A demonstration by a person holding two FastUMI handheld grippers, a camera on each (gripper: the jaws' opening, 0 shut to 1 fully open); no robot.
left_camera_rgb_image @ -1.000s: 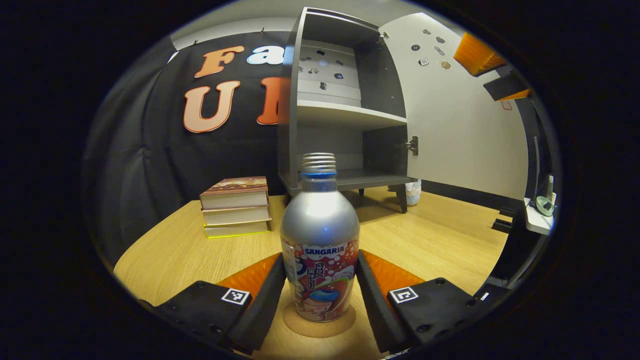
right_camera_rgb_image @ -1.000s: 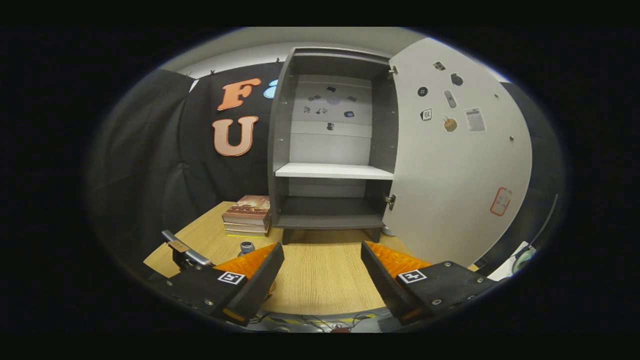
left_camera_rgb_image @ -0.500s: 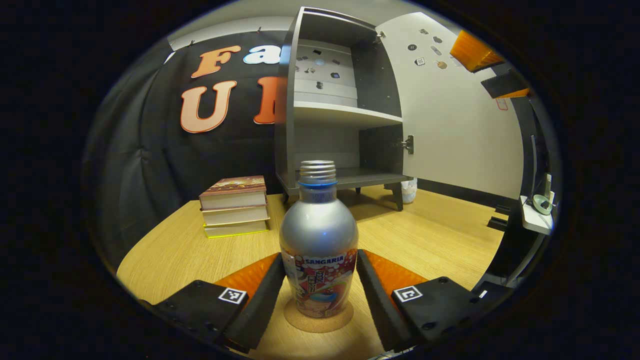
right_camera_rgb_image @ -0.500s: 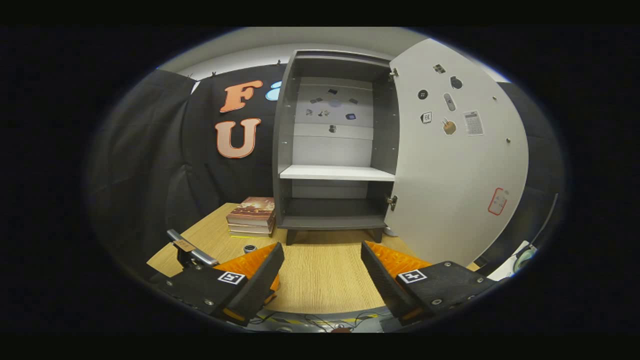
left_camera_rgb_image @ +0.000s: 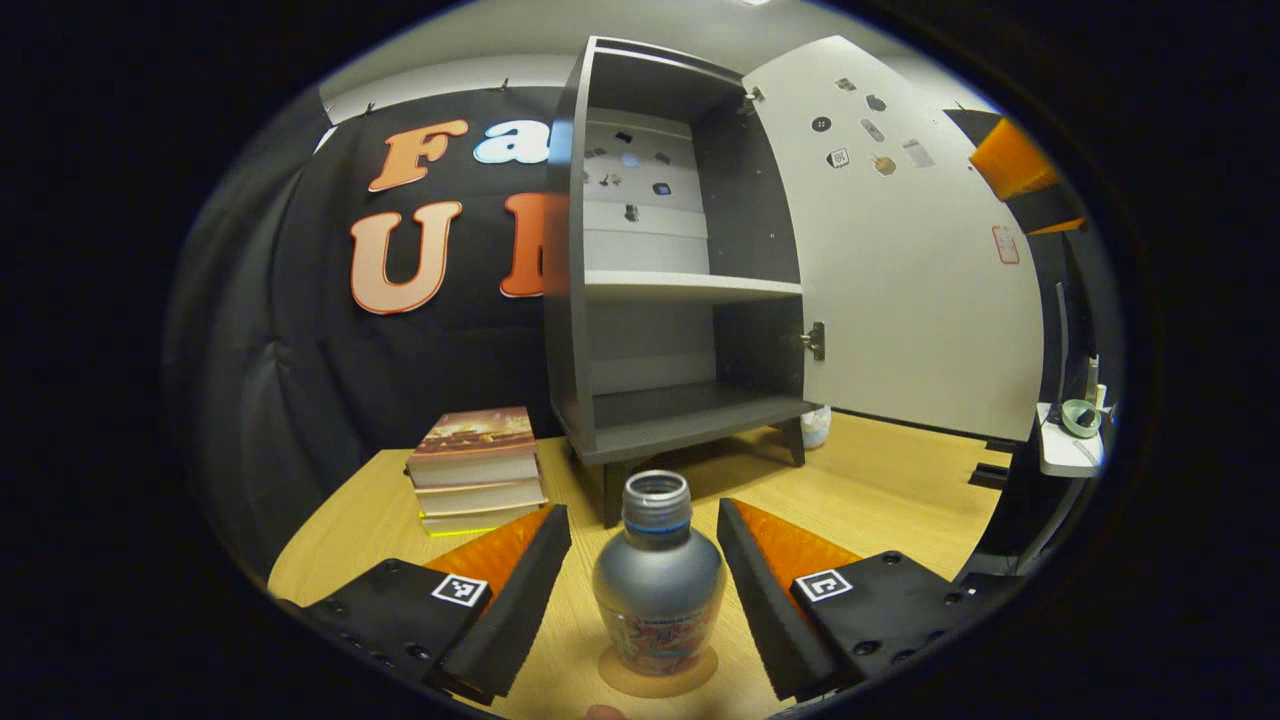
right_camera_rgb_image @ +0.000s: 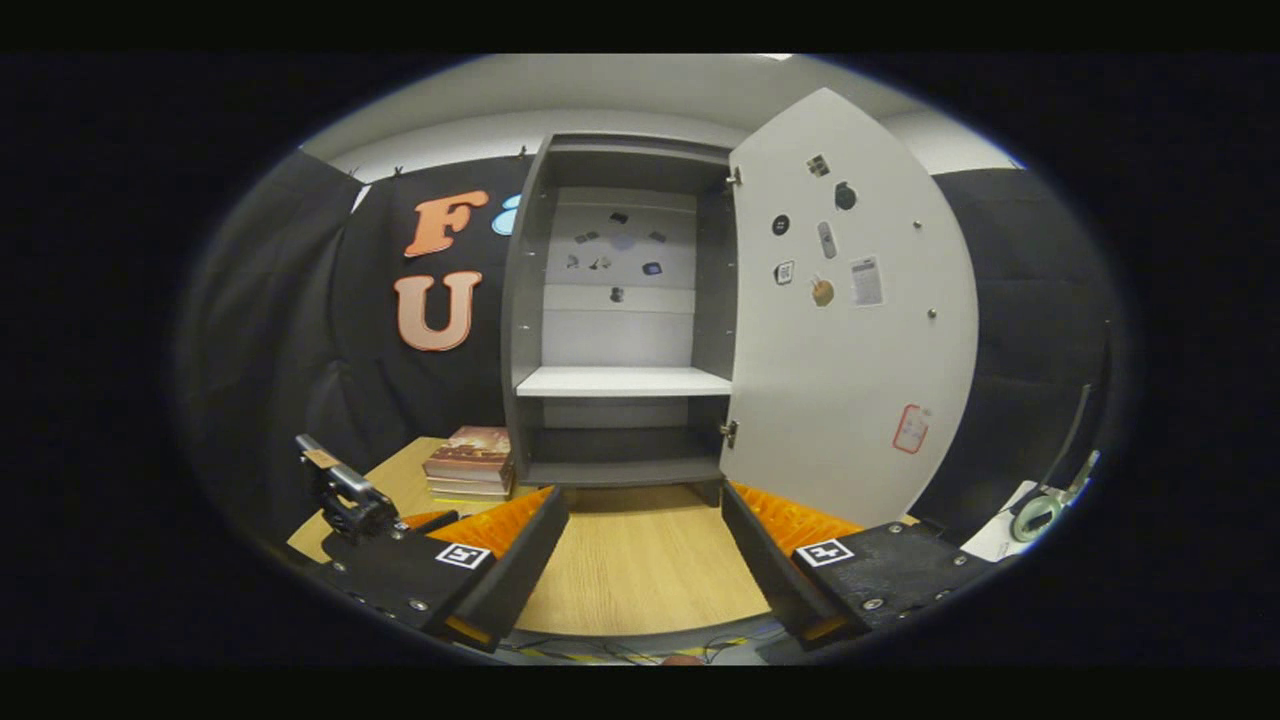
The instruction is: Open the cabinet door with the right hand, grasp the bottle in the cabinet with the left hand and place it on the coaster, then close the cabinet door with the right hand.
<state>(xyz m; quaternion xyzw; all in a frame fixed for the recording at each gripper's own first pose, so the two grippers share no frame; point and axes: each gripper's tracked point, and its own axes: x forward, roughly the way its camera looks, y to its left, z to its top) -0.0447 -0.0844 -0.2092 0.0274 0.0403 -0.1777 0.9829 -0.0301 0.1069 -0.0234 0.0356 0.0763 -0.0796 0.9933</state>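
Left gripper view: a stack of books [left_camera_rgb_image: 478, 468] sits on the left of the wooden table [left_camera_rgb_image: 880, 490], near the cabinet [left_camera_rgb_image: 670, 270].
Bottle: the bottle [left_camera_rgb_image: 658, 580] stands straight up on the round coaster [left_camera_rgb_image: 655, 678], right in the middle of this view.
Left gripper: the left gripper [left_camera_rgb_image: 645, 580] is spread wide. One finger is on each side of the bottle, and neither one touches it.
Cabinet: it is open. No bottle is on its shelves.
Door: the cabinet door [left_camera_rgb_image: 900, 270] swings out to the right.
Right gripper view: the right gripper [right_camera_rgb_image: 645, 560] is spread wide too and holds nothing. It hangs over the table and points at the cabinet.
Door here: the door stands just to the right of the gripper, not touching it.
How the bottle feels: I think it is thin metal, so it is smooth and a bit slippery. It looks light, and a hard squeeze could dent it.
Where to hold it: the wide round belly is the best place, one finger on each side. The thin neck with the screw ridges would slip.
How far along: the bottle job looks done. Only shutting the door seems left.
Where to push: the far edge of the door, away from the hinges [left_camera_rgb_image: 815, 340], should swing easiest.
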